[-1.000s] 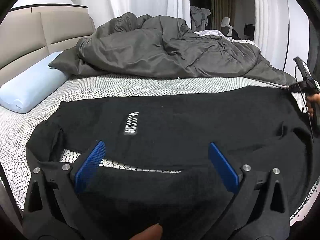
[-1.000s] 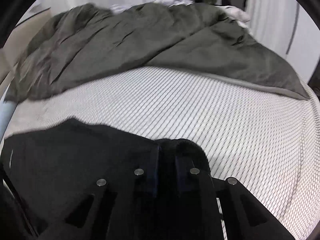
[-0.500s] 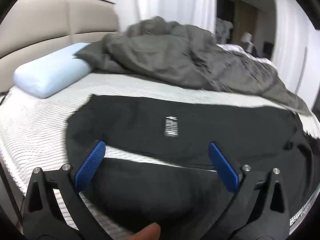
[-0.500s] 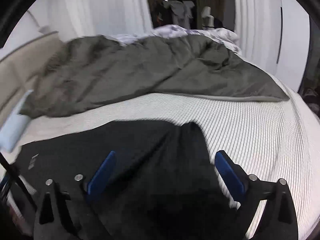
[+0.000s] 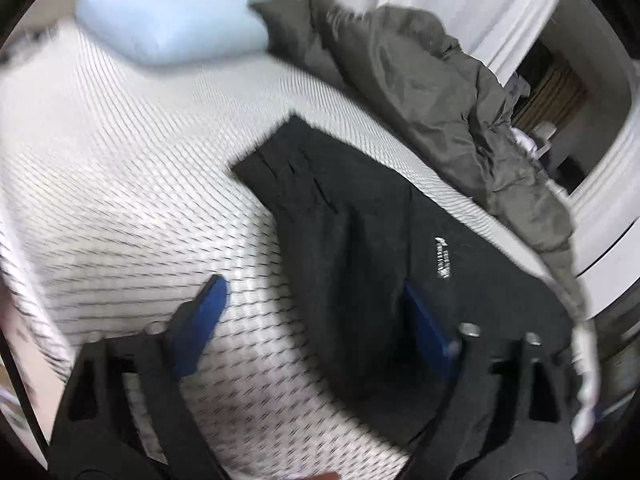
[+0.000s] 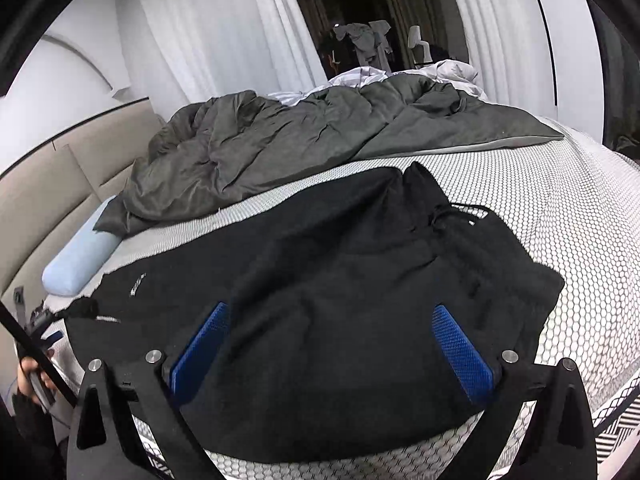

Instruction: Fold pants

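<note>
- Black pants (image 6: 352, 280) spread flat on the bed (image 6: 560, 216), lying across the honeycomb-patterned mattress cover near its front edge.
- Folded lengthwise, one leg laid over the other; soft, matte fabric with shallow wrinkles.
- Small white printed label (image 5: 442, 258) on the upper layer; waist end bunched, with a thin dark drawstring (image 6: 460, 208) trailing onto the mattress.
- Left tongs (image 5: 316, 316) closing, blue pads (image 5: 208, 304) not pressing on anything; one pad over bare mattress, the other over black cloth, the pants' edge running between them.
- Right tongs (image 6: 332, 332) spread as wide as possible, holding nothing, hovering above the middle of the pants.
- Only in the left wrist view, and blurred: the hem end (image 5: 288, 152) of the pants with short creases, seen close, tilted across the picture.
- Only in the right wrist view, and sharp: the whole garment from label to waist, plus a hand (image 6: 34, 376) at the far left edge gripping the other tool.
- Rumpled dark grey duvet (image 6: 288, 140) heaped beyond the pants, apart from them.
- Pale blue pillow (image 6: 80, 264) against the beige headboard (image 6: 44, 184).
- White curtains (image 6: 208, 40) behind the bed.
</note>
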`<state>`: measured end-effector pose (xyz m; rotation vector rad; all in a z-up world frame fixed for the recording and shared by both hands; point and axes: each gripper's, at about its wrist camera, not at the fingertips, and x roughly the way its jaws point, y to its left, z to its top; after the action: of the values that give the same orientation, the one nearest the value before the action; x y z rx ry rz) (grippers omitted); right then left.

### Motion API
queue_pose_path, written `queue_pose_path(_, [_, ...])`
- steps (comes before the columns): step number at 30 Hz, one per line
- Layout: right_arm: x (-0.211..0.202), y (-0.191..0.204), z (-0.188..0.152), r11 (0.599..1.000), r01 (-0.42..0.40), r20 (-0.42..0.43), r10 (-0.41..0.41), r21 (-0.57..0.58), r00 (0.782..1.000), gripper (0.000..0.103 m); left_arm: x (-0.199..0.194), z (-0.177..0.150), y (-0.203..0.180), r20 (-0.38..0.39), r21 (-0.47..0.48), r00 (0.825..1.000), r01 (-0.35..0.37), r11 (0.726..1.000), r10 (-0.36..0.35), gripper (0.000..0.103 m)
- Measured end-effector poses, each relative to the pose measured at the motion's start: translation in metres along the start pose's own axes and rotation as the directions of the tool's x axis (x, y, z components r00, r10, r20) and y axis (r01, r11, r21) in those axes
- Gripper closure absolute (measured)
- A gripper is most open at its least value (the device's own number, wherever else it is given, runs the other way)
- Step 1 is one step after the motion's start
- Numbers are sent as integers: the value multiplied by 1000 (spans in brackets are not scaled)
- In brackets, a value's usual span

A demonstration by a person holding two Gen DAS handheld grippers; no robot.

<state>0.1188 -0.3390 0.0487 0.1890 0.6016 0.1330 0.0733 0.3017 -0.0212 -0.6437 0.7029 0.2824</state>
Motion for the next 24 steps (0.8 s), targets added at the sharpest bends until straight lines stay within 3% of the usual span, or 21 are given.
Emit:
queue_pose_path(2, [-2,4,-6,1000,5,-1,-5,-20,1000,0,22,5,14,-58,-77,996,59,995,-63,30])
queue_pose_path(4, [-7,7,-9,1000,9,3,-9,-28,1000,0,35,3,16,-80,-112,994,62,992,-72,72])
queue_pose_path(5, [-11,9,-10,999,15,11,-15,-33,1000,0,34,3,17,-70,-116,995,57,992,-65,78])
queue_pose_path(7, [-19,9,-11,999,30,29,-28,-38,999,0,11,-2,21,37,-108,997,68,992,-65,83])
queue_pose_path(9, [-27,9,-11,999,30,42,-29,-45,999,0,-26,-12,25,165,-71,984,76,995,-63,82])
queue_pose_path(10, [-29,10,-10,998,34,48,-32,-48,998,0,-38,-16,25,200,-57,979,55,997,-43,75])
queue_pose_path(11, [-30,10,-9,998,36,48,-34,-49,998,0,-52,-23,33,236,-62,971,-29,998,43,63])
queue_pose_path(12, [-32,10,-10,998,36,47,-34,-52,998,0,-56,-27,41,244,-76,963,-101,992,116,29])
queue_pose_path(13, [-31,10,-10,998,36,47,-33,-54,998,0,-59,-31,51,244,-94,952,-164,982,183,14])
queue_pose_path(14, [-30,9,-10,998,36,45,-34,-54,998,0,-60,-37,65,242,-121,940,-218,968,242,15])
queue_pose_path(18, [-26,7,-12,999,34,26,-33,-38,999,0,-52,-52,117,122,-202,956,-239,950,266,16])
queue_pose_path(20, [-27,7,-15,999,36,23,-36,-38,999,0,-44,-55,126,103,-197,960,-238,951,261,16])
queue_pose_path(22, [-30,5,-17,998,43,25,-42,-40,999,0,-36,-61,127,78,-162,962,-247,955,262,27])
queue_pose_path(24, [-32,3,-18,998,45,27,-44,-38,999,0,-17,-49,112,67,-119,959,-265,957,274,31])
